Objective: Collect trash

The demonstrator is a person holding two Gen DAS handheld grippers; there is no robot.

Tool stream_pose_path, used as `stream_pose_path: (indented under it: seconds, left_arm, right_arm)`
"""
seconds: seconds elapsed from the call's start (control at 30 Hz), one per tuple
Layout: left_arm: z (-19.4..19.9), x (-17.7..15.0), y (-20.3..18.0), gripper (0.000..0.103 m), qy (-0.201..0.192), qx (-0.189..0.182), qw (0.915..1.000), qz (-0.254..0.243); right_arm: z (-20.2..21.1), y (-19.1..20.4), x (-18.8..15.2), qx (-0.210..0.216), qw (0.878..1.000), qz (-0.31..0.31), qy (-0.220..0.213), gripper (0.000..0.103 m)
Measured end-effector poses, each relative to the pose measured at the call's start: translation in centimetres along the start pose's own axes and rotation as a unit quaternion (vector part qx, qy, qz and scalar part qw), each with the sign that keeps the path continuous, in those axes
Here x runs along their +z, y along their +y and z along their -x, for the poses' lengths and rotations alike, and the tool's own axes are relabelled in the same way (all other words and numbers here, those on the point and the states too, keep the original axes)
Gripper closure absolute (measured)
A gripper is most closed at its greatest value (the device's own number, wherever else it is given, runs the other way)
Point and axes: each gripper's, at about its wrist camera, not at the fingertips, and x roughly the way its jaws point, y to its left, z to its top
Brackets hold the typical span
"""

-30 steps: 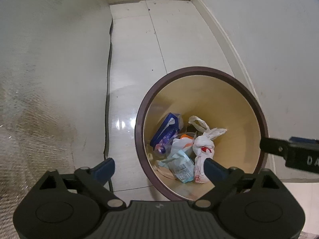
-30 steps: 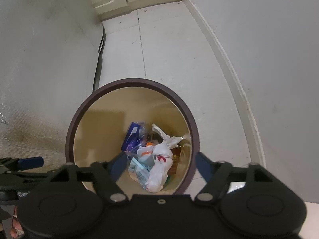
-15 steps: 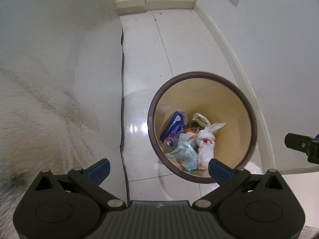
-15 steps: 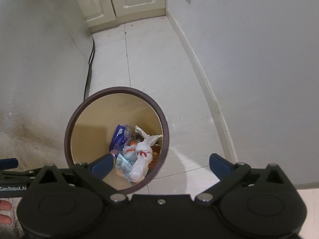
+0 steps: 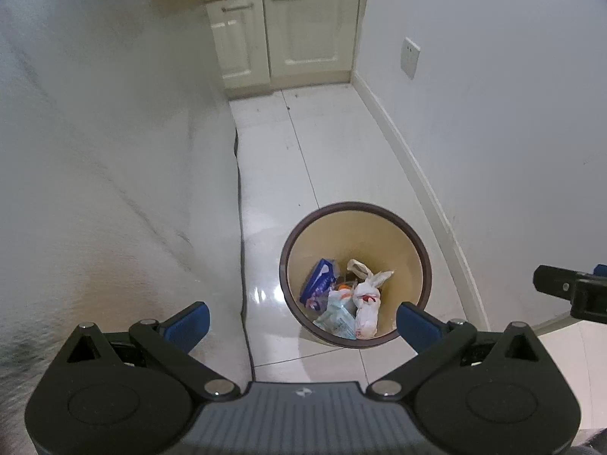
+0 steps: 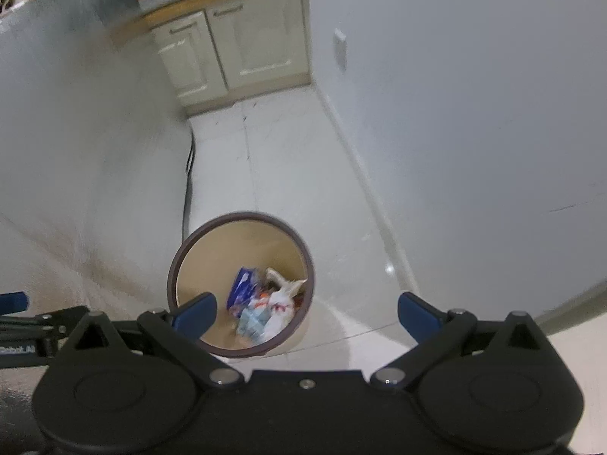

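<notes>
- Trash [image 5: 343,297] lies at the bottom of a round bin [image 5: 417,239] with a dark brown rim and a tan inside, standing upright on the white tiled floor [image 5: 280,174].
- Among it, a knotted white plastic bag [image 5: 367,305] sits toward the right, a blue packet [image 5: 318,282] leans at the left, and a pale blue wrapper [image 5: 337,318] lies at the near edge (a bit of orange shows between them).
- Left gripper [image 5: 299,320] hangs above the floor just in front of the bin, its blue-padded jaws spread wide with nothing between them.
- Right gripper [image 6: 307,313] is likewise wide open and empty; in its own view the bin [image 6: 182,250] shows between its pads, far below.
- Bin stands between a pale surface on the left and the white wall [image 5: 493,132] on the right, near the skirting board.
- Black cable [image 5: 239,204] runs along the floor at the foot of the left surface.
- Cream cabinet doors [image 5: 288,38] close off the far end of the passage, and a wall socket [image 5: 409,57] sits on the right wall.
</notes>
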Motion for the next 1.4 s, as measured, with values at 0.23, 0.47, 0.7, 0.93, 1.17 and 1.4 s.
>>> stream_pose_path:
  seconds: [0.23, 0.47, 0.7, 0.93, 1.17, 1.4]
  left_arm:
    - [6.2, -0.5, -0.2, 0.0, -0.042, 0.005, 0.9991, -0.005]
    - [12.3, -1.4, -0.1, 0.0, -0.083, -0.005, 0.9965, -0.003]
    - [18.7, -2.9, 0.1, 0.0, -0.128, -0.006, 0.9917, -0.003]
    - [24.5, -4.9, 1.2, 0.0, -0.171, 0.005, 0.9852, -0.002]
    - [28.2, -7.2, 2.6, 0.0, -0.187, 0.018, 0.9821, 0.007]
    - [30.3, -9.2, 4.4, 0.0, -0.189, 0.023, 0.9814, 0.022]
  right_arm:
    - [6.2, -0.1, -0.6, -0.002, 0.999, 0.0, -0.034, 0.0]
    - [13.1, 0.2, -1.3, 0.007, 0.998, 0.009, -0.07, 0.0]
    - [18.9, 1.1, -2.0, 0.012, 0.995, 0.014, -0.101, 0.0]
    - [23.8, 1.9, -3.1, 0.022, 0.991, 0.024, -0.131, 0.0]
    - [28.1, 3.1, -4.6, 0.029, 0.986, 0.035, -0.159, 0.0]
    - [30.8, 4.5, -6.3, 0.033, 0.984, 0.05, -0.166, 0.0]
